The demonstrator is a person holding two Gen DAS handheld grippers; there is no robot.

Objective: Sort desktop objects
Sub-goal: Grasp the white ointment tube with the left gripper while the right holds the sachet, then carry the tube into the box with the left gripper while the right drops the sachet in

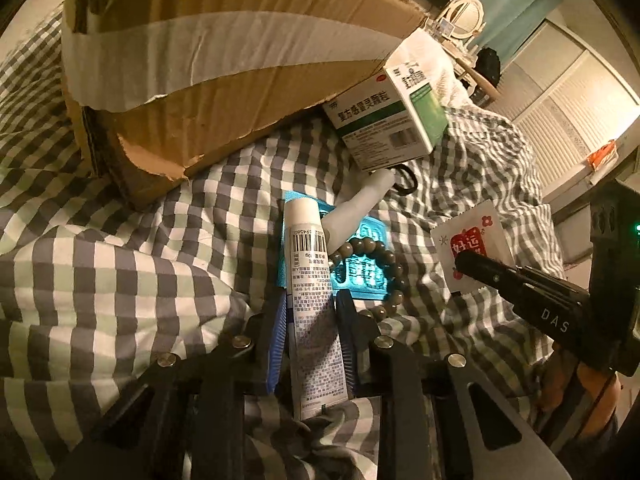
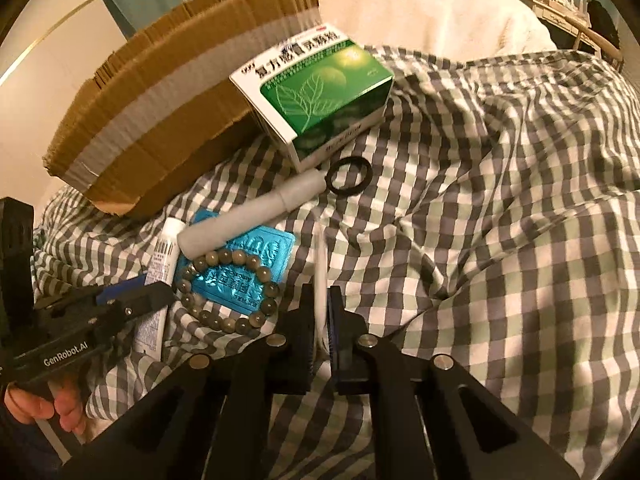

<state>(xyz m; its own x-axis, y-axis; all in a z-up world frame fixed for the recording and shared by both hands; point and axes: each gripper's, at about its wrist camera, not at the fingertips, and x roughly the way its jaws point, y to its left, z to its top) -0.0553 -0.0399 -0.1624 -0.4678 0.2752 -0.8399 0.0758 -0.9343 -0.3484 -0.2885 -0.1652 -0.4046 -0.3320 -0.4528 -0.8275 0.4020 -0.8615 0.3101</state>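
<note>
Behind the clutter, the cardboard box (image 1: 224,60) runs out of the left wrist view at the top, its inside hidden. Propped against its right end, the green-and-white medicine box (image 2: 316,92) tilts, and its far end covers the tip of the white cylinder (image 2: 248,216). Just right of that tip lies a black ring (image 2: 348,178), only half seen from the left wrist view. The blue blister pack (image 2: 236,268) sits under the cylinder's near end and under the bead bracelet (image 2: 228,292), so most of its print is hard to read.

Now the left tongs (image 1: 310,316): closed tight on the white tube (image 1: 310,280), blue pads pressing both its sides, cap end pointing far toward the box. The tube's crimped near end rests down by the checked sheet (image 2: 500,240). From the right wrist view the tube is partly hidden behind the left tongs.

Over to the right tongs (image 2: 320,320): nearly closed, pinching a thin white sachet (image 1: 472,244) edge-on. From the right wrist camera it is only a pale sliver between the fingers. The left wrist view shows its face, a red square with flowers, one black finger across its lower part. It sits right of the bracelet, raised off the sheet. A hand (image 2: 44,404) grips the left handle, cut off at the frame edge.
</note>
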